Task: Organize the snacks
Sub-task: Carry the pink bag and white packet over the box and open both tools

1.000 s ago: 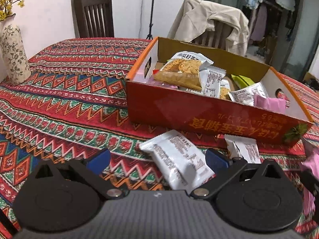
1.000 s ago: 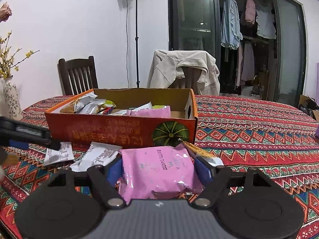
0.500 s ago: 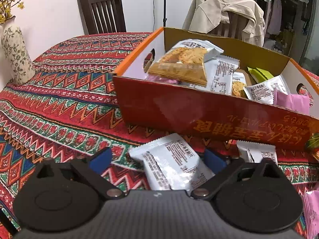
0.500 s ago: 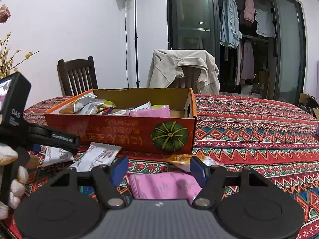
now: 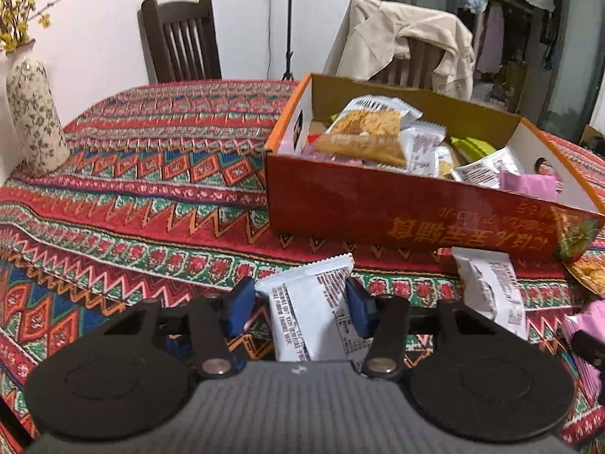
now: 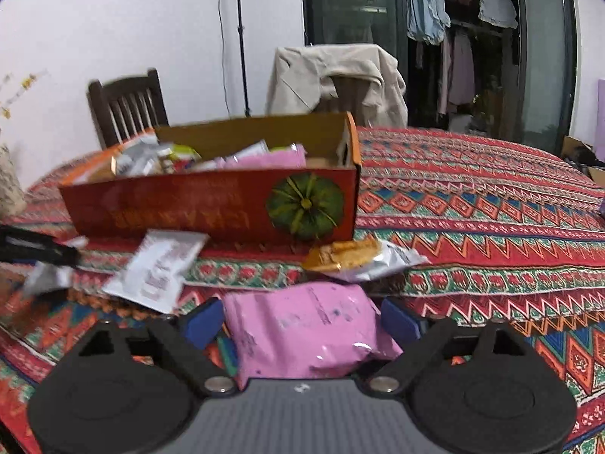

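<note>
far left, a cream floral ceramic vase (image 5: pixel 32 113) is standing on the red zigzag-patterned woven tablecloth (image 5: pixel 151 174), with a dark wooden slat-back chair (image 5: pixel 179 39) behind the table.

left gripper (image 5: pixel 298 302) is sitting low over the cloth; its jaws have just been closing, and the blue pads (image 5: pixel 240 304) are now pinching a white printed foil snack packet (image 5: pixel 315 314) by its sides.

just right of it a second white snack packet (image 5: pixel 489 283) is lying flat on the cloth, near the front wall of the open red-and-orange cardboard box (image 5: pixel 378 212). the box is holding mixed snack packets, pink, white, green and orange.

right gripper (image 6: pixel 302 319) is hovering over a pink plastic snack packet (image 6: pixel 302 333) lying on the cloth; its jaws have just been opening and are spread, pads (image 6: pixel 202 317) close beside the packet's edges, not squeezing it.

beyond it an orange-and-silver snack packet (image 6: pixel 359 257) is resting against the box front, below the green pumpkin print (image 6: pixel 304 206).
</note>
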`<state>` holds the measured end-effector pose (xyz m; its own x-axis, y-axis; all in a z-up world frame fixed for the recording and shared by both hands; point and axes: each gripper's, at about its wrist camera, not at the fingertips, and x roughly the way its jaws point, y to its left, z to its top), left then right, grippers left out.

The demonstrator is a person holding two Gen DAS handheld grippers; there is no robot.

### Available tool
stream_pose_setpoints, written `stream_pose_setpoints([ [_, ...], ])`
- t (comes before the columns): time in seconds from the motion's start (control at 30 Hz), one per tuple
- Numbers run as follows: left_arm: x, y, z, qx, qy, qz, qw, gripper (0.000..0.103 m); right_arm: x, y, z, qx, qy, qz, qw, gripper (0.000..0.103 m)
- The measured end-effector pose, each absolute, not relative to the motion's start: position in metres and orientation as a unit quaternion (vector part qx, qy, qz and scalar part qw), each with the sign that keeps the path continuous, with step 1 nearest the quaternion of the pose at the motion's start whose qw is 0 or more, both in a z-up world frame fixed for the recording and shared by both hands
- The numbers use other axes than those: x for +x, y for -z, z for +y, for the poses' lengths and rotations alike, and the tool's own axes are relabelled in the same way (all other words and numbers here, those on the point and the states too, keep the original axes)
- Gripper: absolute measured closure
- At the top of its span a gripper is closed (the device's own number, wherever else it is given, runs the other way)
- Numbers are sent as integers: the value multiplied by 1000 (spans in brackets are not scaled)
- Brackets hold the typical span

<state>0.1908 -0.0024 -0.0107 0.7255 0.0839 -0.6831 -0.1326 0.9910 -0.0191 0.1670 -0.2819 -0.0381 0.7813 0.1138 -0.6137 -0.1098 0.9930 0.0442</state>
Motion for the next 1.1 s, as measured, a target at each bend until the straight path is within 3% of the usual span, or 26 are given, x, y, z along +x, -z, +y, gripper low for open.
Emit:
stream_pose_setpoints([
  [0.03, 187, 9, -3, -32, -55, 362, 930, 51, 169, 40, -282, 2, -59, 334, 941, 1],
  [0.17, 171, 3, -8, -22, -37, 345, 937, 51, 174, 45, -285, 7, -56, 350, 935, 1],
  [0.2, 168, 1, -8, -23, -31, 344, 938, 51, 174, 45, -283, -1, -53, 351, 935, 3],
  [0.27, 162, -1, -9, -27, -23, 339, 940, 51, 172, 43, -281, -8, -55, 343, 938, 22],
  [0.43, 152, -12, -8, -32, -11, 326, 945, 50, 165, 38, -277, -17, -64, 331, 941, 34],
  [1.1, 171, -71, -35, -26, 37, 249, 967, 50, 157, -42, -263, -3, -102, 238, 966, 34],
])
